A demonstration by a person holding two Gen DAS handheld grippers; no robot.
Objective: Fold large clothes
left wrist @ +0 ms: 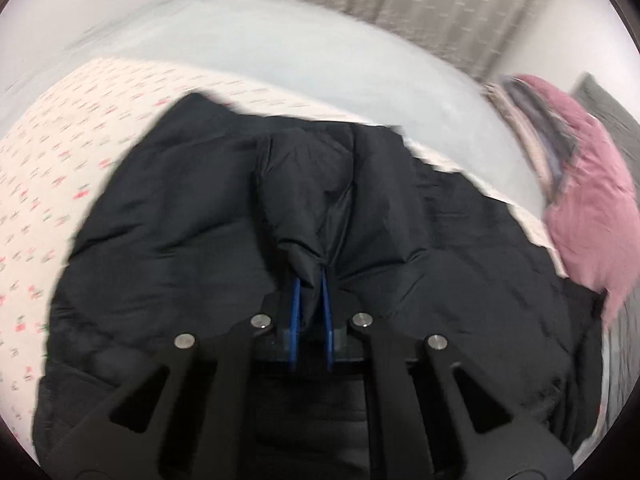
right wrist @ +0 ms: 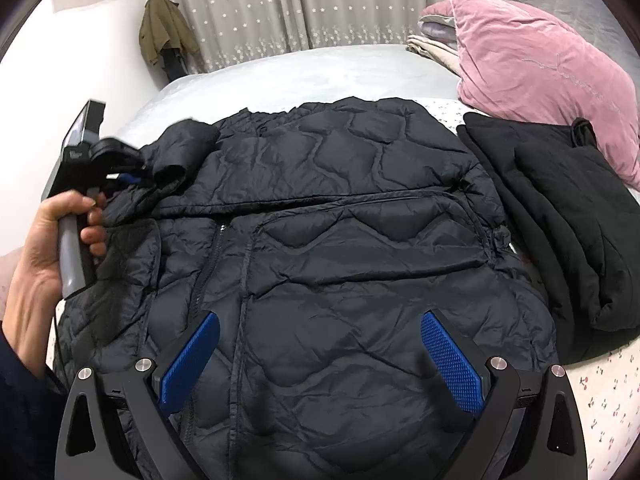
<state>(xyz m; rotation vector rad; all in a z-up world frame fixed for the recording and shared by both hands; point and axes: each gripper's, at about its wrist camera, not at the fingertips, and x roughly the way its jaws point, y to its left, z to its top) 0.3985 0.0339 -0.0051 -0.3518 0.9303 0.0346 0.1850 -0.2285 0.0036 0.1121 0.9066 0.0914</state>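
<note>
A: Where's the jacket [right wrist: 320,248]?
B: Centre frame, flat on the bed [right wrist: 280,76] — left hand-held gripper [left wrist: 310,276] pinches its sleeve; right hand-held gripper [right wrist: 320,344] hangs open.
A: Lay the sleeve straight across, smoothly.

Motion blurs the left wrist view; the black quilted jacket [left wrist: 192,208] hides the pad tips.
</note>
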